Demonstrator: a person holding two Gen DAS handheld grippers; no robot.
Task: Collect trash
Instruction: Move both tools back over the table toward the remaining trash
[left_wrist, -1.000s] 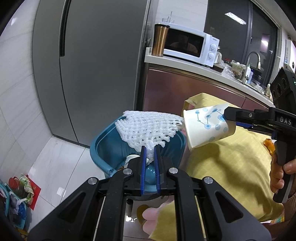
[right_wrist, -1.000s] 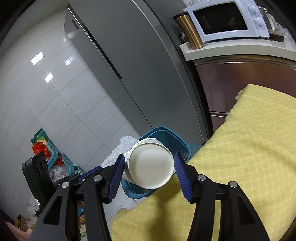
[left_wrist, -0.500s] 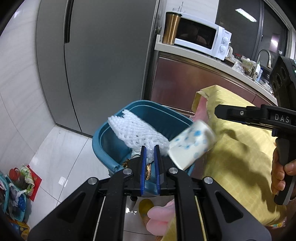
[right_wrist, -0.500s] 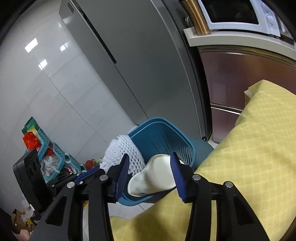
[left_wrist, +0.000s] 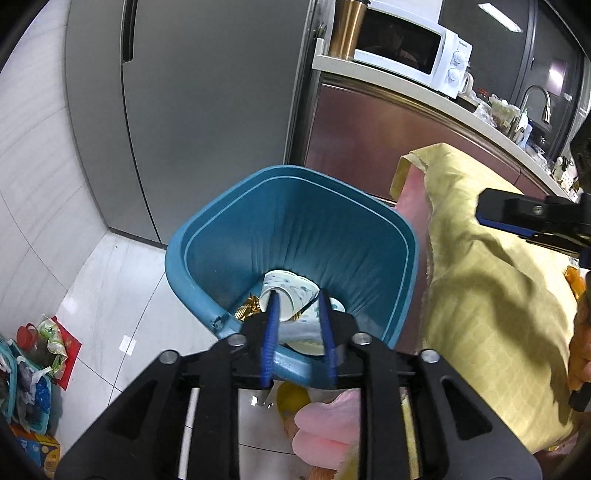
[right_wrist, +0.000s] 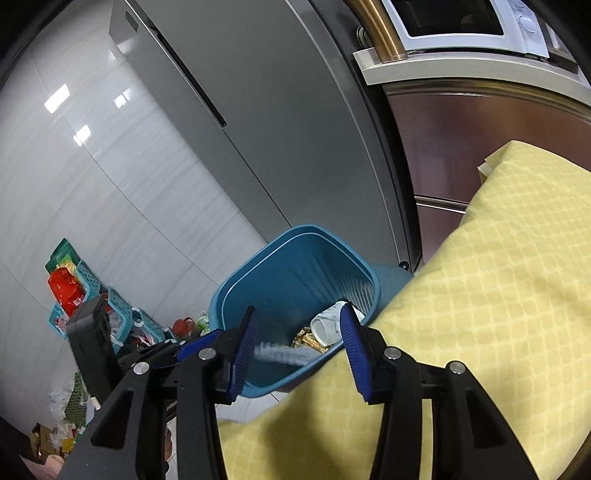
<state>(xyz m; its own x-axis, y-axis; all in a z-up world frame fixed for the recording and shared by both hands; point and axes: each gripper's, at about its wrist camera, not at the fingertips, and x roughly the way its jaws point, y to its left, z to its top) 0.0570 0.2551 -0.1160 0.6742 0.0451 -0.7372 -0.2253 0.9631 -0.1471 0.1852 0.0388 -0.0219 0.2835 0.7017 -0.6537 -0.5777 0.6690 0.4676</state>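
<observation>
Looking down from the left wrist, the left gripper (left_wrist: 298, 325) is held with fingers apart and empty over the blue bin (left_wrist: 221, 236), where paper cups (left_wrist: 291, 295) lie at 6 o'clock, judged dropped

From the right wrist, the right gripper (right_wrist: 297, 350) is held wide open, empty, above the yellow tablecloth (right_wrist: 480, 295), with a cup (right_wrist: 327, 326) seen inside the bin at 12 o'clock

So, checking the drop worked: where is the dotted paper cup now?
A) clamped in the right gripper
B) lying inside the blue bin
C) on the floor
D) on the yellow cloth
B: the paper cup lies on its side inside the blue bin, and the right gripper is open and empty.
</observation>
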